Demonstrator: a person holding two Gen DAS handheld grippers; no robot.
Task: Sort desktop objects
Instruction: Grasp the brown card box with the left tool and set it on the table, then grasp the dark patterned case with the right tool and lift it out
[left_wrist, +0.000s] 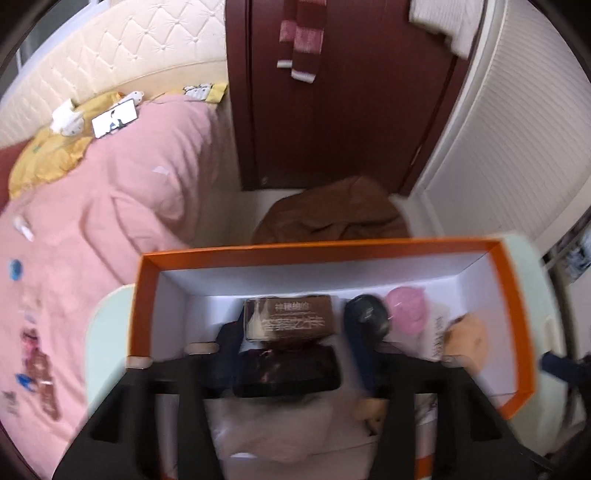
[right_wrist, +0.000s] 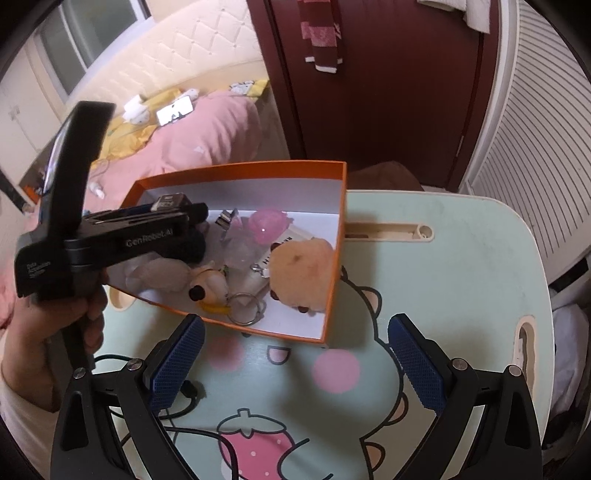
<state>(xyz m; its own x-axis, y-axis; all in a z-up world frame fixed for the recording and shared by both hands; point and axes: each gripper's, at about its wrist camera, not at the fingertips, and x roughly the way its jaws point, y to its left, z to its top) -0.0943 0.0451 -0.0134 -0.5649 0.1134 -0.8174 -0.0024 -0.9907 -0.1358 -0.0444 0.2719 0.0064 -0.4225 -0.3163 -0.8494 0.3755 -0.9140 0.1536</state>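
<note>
An orange box (right_wrist: 338, 236) with a white inside stands on the mint cartoon-print lap table (right_wrist: 443, 280). It holds a tan plush (right_wrist: 303, 266), a pink round thing (right_wrist: 266, 225), a keyring (right_wrist: 243, 308), a small beige toy (right_wrist: 210, 282) and other bits. My left gripper (left_wrist: 291, 332) reaches into the box (left_wrist: 517, 314), its jaws set around a brown printed packet (left_wrist: 291, 319) that sits above a dark object (left_wrist: 288, 373); whether they press it is unclear. My right gripper (right_wrist: 295, 365) is open and empty above the table, in front of the box.
A bed with a pink quilt (left_wrist: 110, 206) lies to the left. A dark red wardrobe (left_wrist: 332, 110) and a white slatted door (right_wrist: 535, 147) stand behind. A brown cloth (left_wrist: 332, 214) lies past the table. A black cable (right_wrist: 177, 406) runs on the table near my right gripper.
</note>
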